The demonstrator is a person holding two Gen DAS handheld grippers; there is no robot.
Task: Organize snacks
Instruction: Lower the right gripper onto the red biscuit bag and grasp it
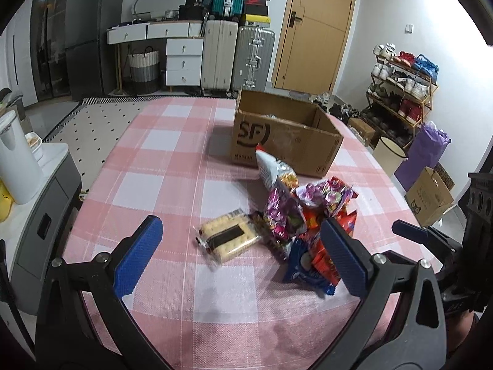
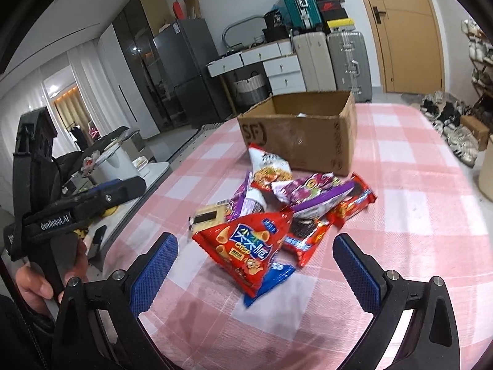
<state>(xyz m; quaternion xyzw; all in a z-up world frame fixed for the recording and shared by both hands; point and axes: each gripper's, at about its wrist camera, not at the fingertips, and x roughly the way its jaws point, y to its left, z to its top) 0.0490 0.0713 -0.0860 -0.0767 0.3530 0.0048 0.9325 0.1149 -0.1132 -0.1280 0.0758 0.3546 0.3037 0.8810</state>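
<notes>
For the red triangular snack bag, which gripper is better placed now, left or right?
Right. The right gripper is open with the red snack bag directly between its fingers; the left gripper is open facing the cracker pack.

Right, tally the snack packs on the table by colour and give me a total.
Red packs: 3
Purple packs: 2
Blue pack: 1
White pack: 1
Pale cracker pack: 1
Total: 8, though the pile overlaps, so the red count is unsure.
</notes>
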